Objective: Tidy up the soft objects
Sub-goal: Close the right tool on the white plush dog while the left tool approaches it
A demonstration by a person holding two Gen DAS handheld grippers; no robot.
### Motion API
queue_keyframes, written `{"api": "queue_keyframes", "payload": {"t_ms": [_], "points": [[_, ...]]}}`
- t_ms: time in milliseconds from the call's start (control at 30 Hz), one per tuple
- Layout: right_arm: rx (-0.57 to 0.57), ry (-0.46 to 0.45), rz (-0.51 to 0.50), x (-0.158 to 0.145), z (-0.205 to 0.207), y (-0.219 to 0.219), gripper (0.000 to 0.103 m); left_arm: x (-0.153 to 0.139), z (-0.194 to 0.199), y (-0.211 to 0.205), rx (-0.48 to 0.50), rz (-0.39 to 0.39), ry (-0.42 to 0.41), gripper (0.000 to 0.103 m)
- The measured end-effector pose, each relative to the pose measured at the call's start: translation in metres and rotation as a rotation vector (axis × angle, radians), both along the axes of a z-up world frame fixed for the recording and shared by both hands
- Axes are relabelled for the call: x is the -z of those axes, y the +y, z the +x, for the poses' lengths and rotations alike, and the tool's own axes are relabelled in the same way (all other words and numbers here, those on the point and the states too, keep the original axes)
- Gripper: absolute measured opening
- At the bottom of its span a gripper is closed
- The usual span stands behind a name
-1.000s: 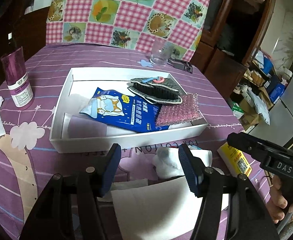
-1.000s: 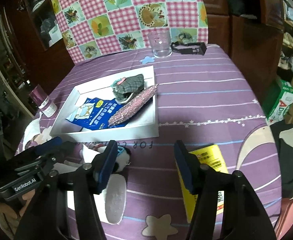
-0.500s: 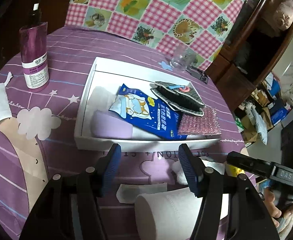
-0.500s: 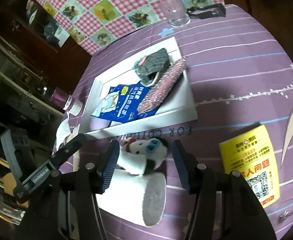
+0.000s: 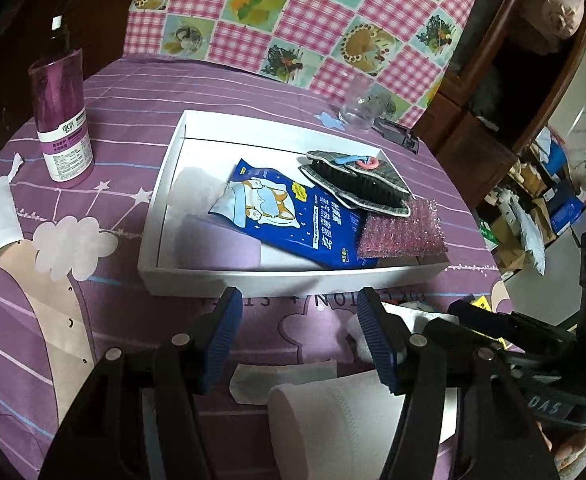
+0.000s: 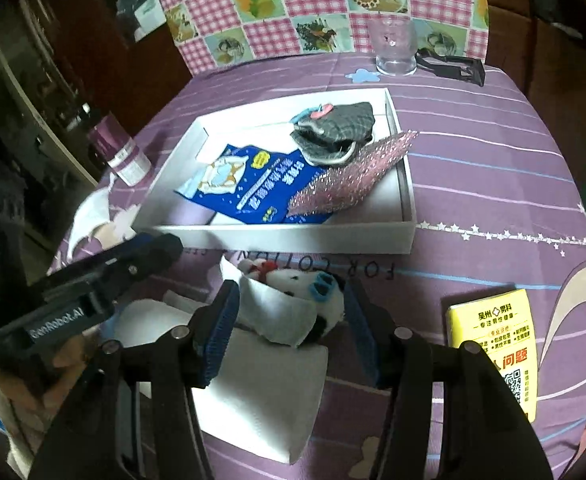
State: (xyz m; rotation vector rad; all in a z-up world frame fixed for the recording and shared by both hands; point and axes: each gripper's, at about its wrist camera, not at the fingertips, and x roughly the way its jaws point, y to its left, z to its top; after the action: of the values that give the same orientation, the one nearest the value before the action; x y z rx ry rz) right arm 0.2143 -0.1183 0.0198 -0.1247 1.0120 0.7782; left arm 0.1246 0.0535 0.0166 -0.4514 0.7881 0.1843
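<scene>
one white tray (image 5: 221, 278), three soft items inside, one plush toy (image 6: 297, 300) outside it

the tray is set mid-tabletop; counted in it: one blue packet (image 5: 293, 216), one grey plaid pouch (image 5: 357, 184), one pink scrub pad (image 5: 401, 232) at its near right corner. the plush toy is seen between the parted fingers of the right gripper (image 6: 289, 332), by the tray's near edge, on one white paper roll (image 6: 261, 392); contact cannot be told. the left gripper (image 5: 305, 340) is held apart, nothing in it. one purple bottle (image 5: 63, 120) and one glass (image 6: 393, 50) are noted toward the far edge.
</scene>
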Motion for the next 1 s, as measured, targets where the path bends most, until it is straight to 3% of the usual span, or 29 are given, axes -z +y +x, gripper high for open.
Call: {"api": "queue_keyframes", "payload": {"t_ms": [33, 67, 433, 1000], "points": [[0.000, -0.004, -0.006, 0.001, 0.000, 0.000, 0.044, 0.000, 0.000, 0.000, 0.000, 0.002, 0.001, 0.060], [-0.003, -0.006, -0.015, 0.003, 0.000, 0.001, 0.040, 0.000, 0.000, -0.001, 0.001, 0.004, 0.002, 0.060], [0.024, -0.014, 0.036, -0.003, 0.001, -0.009, 0.015, -0.001, 0.001, -0.005, 0.015, 0.019, 0.000, 0.060], [0.068, -0.033, 0.162, -0.025, 0.001, -0.040, 0.007, -0.009, 0.008, -0.032, 0.101, 0.046, -0.021, 0.060]]}}
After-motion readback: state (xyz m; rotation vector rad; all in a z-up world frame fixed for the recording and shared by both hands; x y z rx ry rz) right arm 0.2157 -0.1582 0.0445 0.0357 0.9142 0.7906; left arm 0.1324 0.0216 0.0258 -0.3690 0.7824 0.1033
